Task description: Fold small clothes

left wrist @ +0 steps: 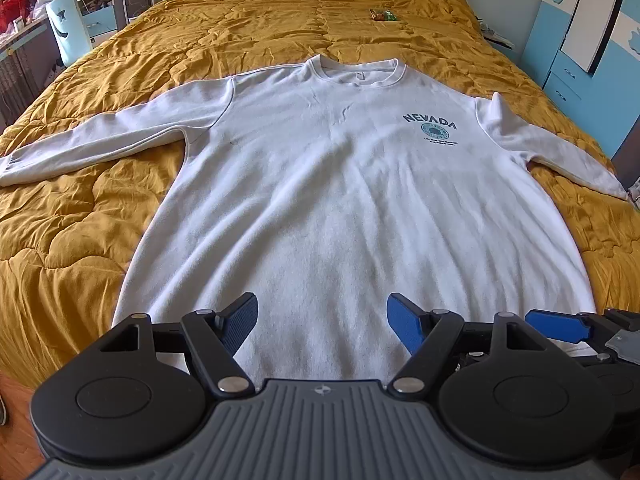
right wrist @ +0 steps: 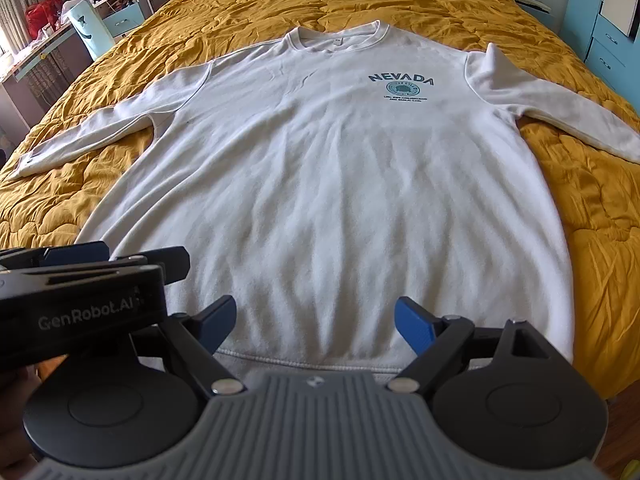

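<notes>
Both the left gripper (left wrist: 322,322) and right gripper (right wrist: 316,326) gaped wide over the soft, limp sweatshirt (left wrist: 340,184), best pinched at its hem

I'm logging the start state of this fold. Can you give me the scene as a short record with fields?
garment: white long-sleeved sweatshirt with NEVADA print, front up
layout: flat, both sleeves spread sideways, unfolded
surface: mustard-yellow quilted bedspread
left gripper: open, over the hem, holding nothing
right gripper: open, over the hem, holding nothing
other: small green packet beyond the collar
</notes>
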The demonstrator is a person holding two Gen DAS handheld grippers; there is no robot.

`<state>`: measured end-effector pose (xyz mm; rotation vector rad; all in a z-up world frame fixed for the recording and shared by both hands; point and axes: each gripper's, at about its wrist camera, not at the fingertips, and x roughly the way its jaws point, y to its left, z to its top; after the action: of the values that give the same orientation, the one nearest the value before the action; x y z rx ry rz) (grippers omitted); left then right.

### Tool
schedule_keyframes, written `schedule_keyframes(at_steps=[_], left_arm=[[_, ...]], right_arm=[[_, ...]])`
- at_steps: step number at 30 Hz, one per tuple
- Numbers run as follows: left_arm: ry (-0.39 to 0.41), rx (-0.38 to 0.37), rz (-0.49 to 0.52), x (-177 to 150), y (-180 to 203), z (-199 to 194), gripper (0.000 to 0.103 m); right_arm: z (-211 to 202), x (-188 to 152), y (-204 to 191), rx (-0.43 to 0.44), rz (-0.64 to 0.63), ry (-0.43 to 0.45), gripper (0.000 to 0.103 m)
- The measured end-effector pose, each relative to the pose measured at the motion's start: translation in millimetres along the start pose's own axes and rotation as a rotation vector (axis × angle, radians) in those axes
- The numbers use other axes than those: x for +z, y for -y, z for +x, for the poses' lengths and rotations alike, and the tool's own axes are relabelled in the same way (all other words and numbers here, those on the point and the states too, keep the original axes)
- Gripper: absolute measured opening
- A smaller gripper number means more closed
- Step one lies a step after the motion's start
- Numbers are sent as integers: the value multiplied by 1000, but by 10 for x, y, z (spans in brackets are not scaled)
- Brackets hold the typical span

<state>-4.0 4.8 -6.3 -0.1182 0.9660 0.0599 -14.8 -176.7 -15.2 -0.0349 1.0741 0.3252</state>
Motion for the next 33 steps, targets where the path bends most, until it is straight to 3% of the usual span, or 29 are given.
schedule_keyframes(at_steps=[33], left_arm=[[-29, -18, -10, -38, -24, 19, 86]], right_arm=[[-3, -24, -49, -14, -25, -7, 82]])
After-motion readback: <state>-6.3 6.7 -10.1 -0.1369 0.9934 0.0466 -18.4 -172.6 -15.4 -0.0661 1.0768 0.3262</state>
